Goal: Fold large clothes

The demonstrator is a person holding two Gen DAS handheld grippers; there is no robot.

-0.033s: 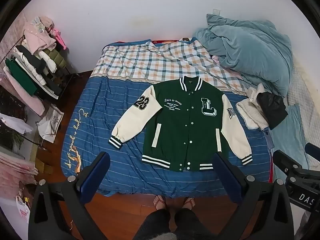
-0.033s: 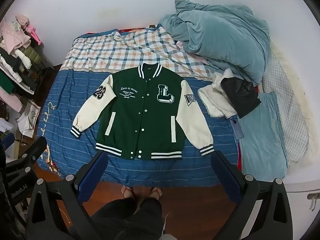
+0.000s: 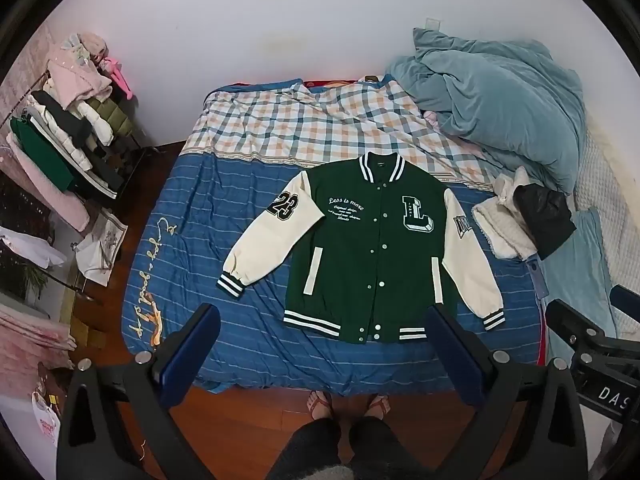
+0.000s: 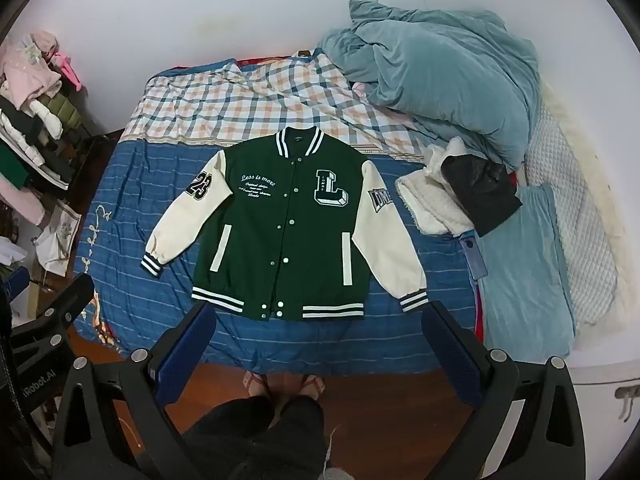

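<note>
A dark green varsity jacket with cream sleeves and striped ribbed cuffs, collar and hem is shown laid flat, front side up and snapped closed, on a blue striped bedspread that covers the near part of the bed. Both sleeves are spread outward and angled toward the near edge, and the hem lies close to that edge. A large "L" patch is seen on the right chest, white script on the left chest, and a "23" patch on the left sleeve. Beyond the collar, a checked orange, blue and white sheet is spread over the far part of the bed. A crumpled light blue quilt is heaped at the far right, and a white fleece garment with a black item on it lies just right of the jacket. A rack of hanging clothes stands at the far left. The left gripper and the right gripper are each held above the near edge of the bed with the two fingers set wide apart and nothing between them; neither touches the jacket. The operator's sandalled feet are visible on the wooden floor at the near side.
</note>
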